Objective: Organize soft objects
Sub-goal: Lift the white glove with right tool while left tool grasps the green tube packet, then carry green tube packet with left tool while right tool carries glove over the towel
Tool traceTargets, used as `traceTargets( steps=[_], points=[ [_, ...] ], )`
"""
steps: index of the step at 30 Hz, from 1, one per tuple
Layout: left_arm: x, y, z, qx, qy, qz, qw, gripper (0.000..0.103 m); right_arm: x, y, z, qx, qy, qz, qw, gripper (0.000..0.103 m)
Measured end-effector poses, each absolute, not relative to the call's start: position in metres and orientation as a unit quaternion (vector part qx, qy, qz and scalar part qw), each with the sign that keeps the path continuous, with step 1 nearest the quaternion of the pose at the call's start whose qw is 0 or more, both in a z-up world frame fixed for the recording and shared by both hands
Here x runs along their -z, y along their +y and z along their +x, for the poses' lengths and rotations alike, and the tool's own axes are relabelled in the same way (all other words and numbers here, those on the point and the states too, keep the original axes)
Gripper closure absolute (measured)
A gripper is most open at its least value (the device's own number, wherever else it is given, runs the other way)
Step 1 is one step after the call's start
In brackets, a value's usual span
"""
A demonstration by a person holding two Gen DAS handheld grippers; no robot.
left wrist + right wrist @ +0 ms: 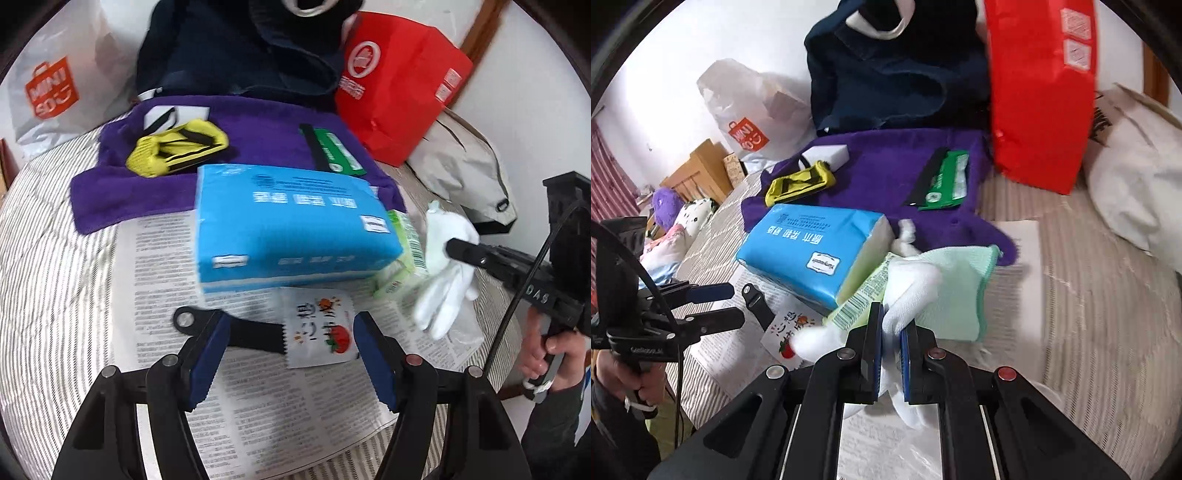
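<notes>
My right gripper (892, 332) is shut on a white glove (912, 291), which hangs from its fingers just above the bed. In the left wrist view the same glove (447, 266) dangles at the right from the right gripper (454, 247). Under the glove lie a light green cloth (953, 288) and a green-and-white packet (860, 295). A blue tissue pack (291, 225) rests on the newspaper. My left gripper (290, 354) is open over the newspaper, just short of a small white tomato-print packet (317, 328) and a black-handled tool (229, 328).
A purple towel (240, 147) carries a yellow glove (177, 147), a white sponge (827, 153) and a green packet (336, 151). Behind stand a red bag (399, 85), dark blue clothing (240, 48) and a white shopping bag (51, 88). A beige bag (461, 162) lies right.
</notes>
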State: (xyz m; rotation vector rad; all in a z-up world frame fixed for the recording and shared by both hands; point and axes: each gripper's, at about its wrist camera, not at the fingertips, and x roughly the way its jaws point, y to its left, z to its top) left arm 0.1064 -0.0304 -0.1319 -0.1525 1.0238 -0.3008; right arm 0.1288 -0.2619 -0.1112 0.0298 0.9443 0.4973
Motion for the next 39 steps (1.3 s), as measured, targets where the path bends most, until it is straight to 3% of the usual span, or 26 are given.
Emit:
traceTargets(
  steps=[12,23,28,33,39],
  points=[
    [0.133,-0.115,0.113,0.180,0.479,-0.036,0.858,0.037,0.060,-0.349,0.094,-0.125,0.410,0.059,0.901,0.094],
    [0.143,-0.155,0.128,0.146,0.483,-0.040,0.862,0.039,0.077,-0.375,0.086,-0.112,0.431,0.060,0.893,0.094],
    [0.149,-0.167,0.139,0.127,0.498,-0.042,0.857,0.053,0.089,-0.382,0.087,-0.120,0.445,0.060,0.885,0.094],
    [0.152,-0.168,0.146,0.134,0.514,-0.063,0.845,0.082,0.097,-0.387,0.087,-0.122,0.458,0.053,0.879,0.094],
    [0.146,-0.165,0.140,0.141,0.510,-0.063,0.846,0.086,0.099,-0.389,0.087,-0.124,0.462,0.052,0.877,0.094]
  ],
)
